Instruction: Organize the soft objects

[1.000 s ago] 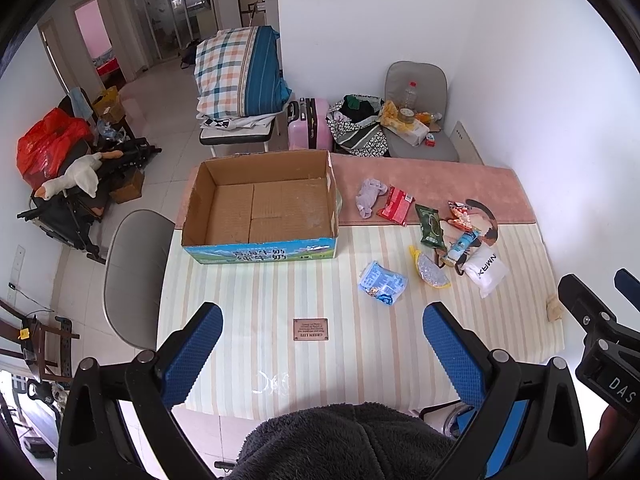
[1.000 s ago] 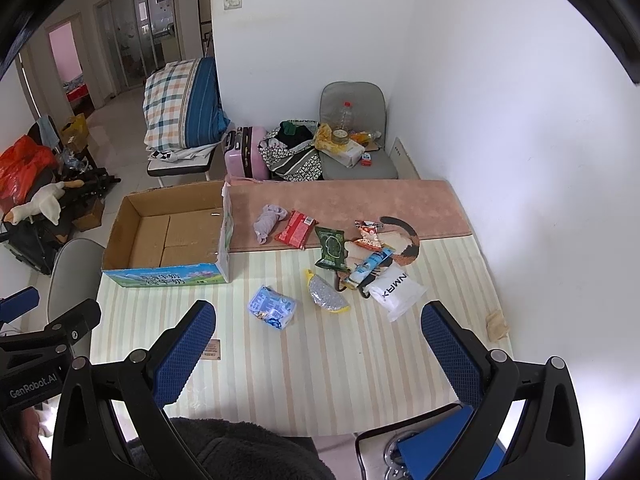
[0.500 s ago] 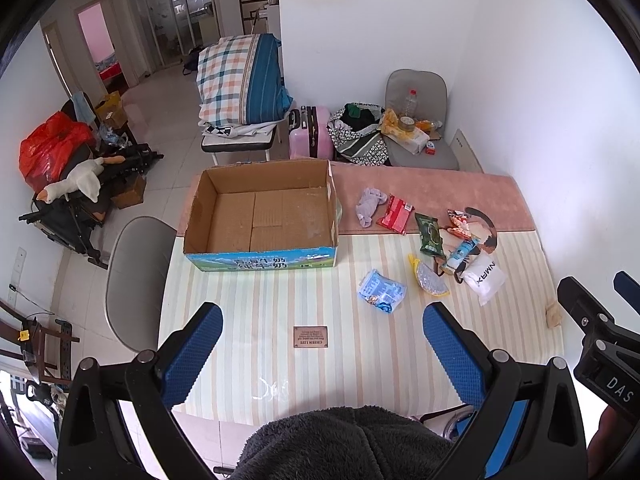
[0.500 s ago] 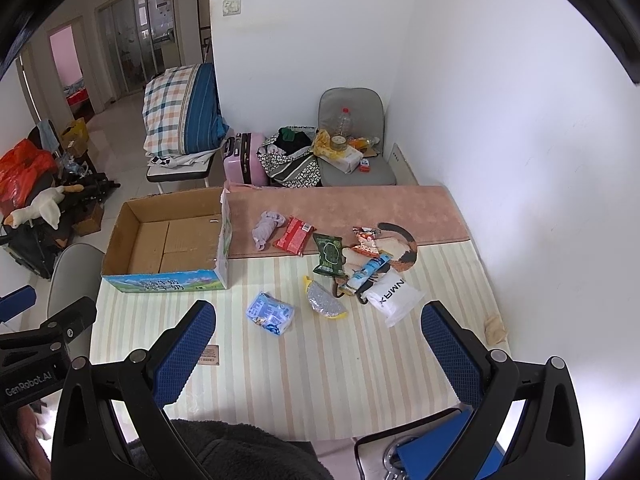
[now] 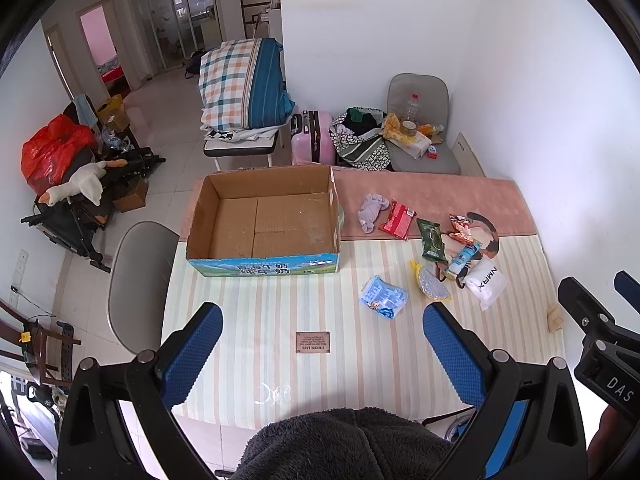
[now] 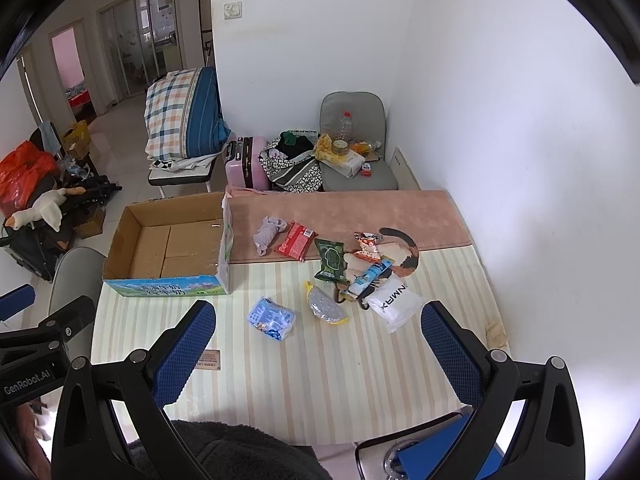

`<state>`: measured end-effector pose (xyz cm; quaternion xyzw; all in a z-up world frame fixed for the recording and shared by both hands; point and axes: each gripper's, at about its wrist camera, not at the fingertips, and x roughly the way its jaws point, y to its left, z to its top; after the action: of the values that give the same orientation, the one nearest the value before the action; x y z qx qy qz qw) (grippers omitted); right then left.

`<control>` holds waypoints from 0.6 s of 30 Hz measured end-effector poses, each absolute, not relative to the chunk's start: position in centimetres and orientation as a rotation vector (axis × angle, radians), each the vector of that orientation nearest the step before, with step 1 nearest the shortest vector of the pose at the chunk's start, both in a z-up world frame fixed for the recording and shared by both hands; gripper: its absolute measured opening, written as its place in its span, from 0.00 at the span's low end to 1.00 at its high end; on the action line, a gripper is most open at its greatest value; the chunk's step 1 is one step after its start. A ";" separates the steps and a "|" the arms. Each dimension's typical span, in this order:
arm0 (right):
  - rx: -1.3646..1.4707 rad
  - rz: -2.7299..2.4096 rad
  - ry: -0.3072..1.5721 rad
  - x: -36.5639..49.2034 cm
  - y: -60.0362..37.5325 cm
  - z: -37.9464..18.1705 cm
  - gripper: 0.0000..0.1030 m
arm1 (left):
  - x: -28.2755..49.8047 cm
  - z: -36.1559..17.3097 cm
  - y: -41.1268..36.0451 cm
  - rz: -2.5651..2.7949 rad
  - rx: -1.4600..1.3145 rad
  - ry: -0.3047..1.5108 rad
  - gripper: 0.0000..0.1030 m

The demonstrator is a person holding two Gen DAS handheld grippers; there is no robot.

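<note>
Striped-cloth desk (image 5: 248,320) sits slightly farther off than a second ago; you've drawn back both tools, left tool (image 5: 322,338) and right tool (image 6: 318,334), jaws wide, empty. Brown cardboard box (image 5: 264,216) empty, blue soft packet (image 6: 272,318) untouched: sorting not begun.

Tablecloth (image 5: 248,320): cream with peach stripes. Runner (image 5: 432,196): pink. Box (image 5: 264,216): brown, blue-green printed side. Packets: blue (image 5: 383,297), red (image 5: 398,220), green (image 5: 431,239), white (image 5: 486,282). Pads (image 5: 192,354): blue.
</note>
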<state>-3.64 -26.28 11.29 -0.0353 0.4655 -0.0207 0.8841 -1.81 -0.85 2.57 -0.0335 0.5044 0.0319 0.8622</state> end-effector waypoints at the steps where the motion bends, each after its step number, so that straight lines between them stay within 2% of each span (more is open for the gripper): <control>1: -0.076 -0.044 0.969 -3.7 -26.2 11.3 1.00 | -1.8 2.6 -0.9 0.067 -0.069 1.059 0.99; 18: -0.080 -0.037 0.953 -3.7 -25.6 11.5 1.00 | -1.6 3.1 -0.6 0.065 -0.063 1.052 0.99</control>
<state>-3.72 -25.56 11.45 -0.0383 0.4586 -0.0177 0.8877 -1.56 -0.62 3.08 -0.0301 0.5017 0.0308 0.8640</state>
